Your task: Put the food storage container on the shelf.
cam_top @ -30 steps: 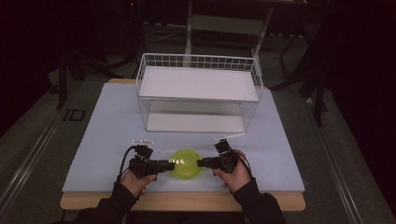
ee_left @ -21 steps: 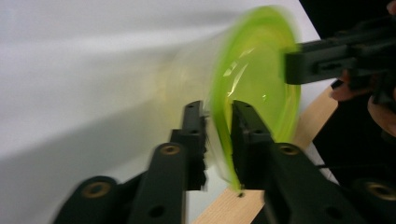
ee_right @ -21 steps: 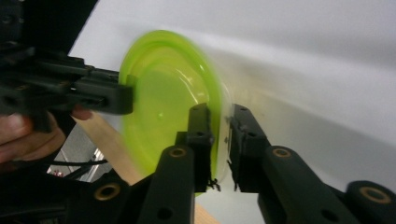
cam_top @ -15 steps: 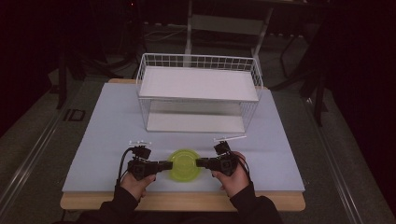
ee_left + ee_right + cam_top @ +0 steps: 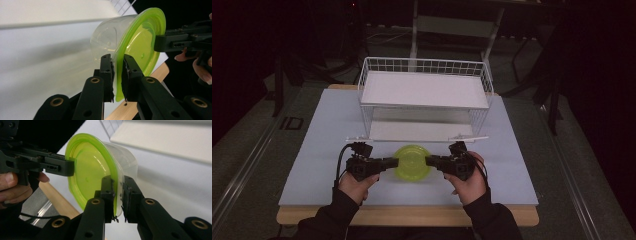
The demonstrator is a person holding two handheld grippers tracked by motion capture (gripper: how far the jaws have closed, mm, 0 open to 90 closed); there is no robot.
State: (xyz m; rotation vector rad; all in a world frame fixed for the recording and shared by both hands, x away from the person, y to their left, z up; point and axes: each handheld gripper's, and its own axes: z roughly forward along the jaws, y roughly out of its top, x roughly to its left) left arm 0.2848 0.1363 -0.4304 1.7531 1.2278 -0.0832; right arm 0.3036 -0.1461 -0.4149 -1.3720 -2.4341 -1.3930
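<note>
A clear plastic tub (image 5: 106, 37) with a yellow-green lid (image 5: 412, 161) hangs just above the table's front, held level between both grippers. My left gripper (image 5: 394, 162) is shut on the lid's rim at its left side; in the left gripper view the pads (image 5: 109, 72) pinch the green edge (image 5: 140, 47). My right gripper (image 5: 429, 160) grips the opposite rim, its jaws having just been closing with the rim (image 5: 90, 172) between them; they now press on it (image 5: 117, 187). Each gripper view shows the other gripper (image 5: 160, 42) (image 5: 71, 167) clamped on the far edge.
A white wire rack (image 5: 424, 67) with a flat white shelf stands at the middle back of the pale table (image 5: 327, 135). Its front panel lies folded down on the table just beyond the tub. The table's wooden front edge (image 5: 407, 216) runs below the person's hands.
Both grippers pinched the lid's rim and rose with the tub, which sits higher in the high view than one second ago.
</note>
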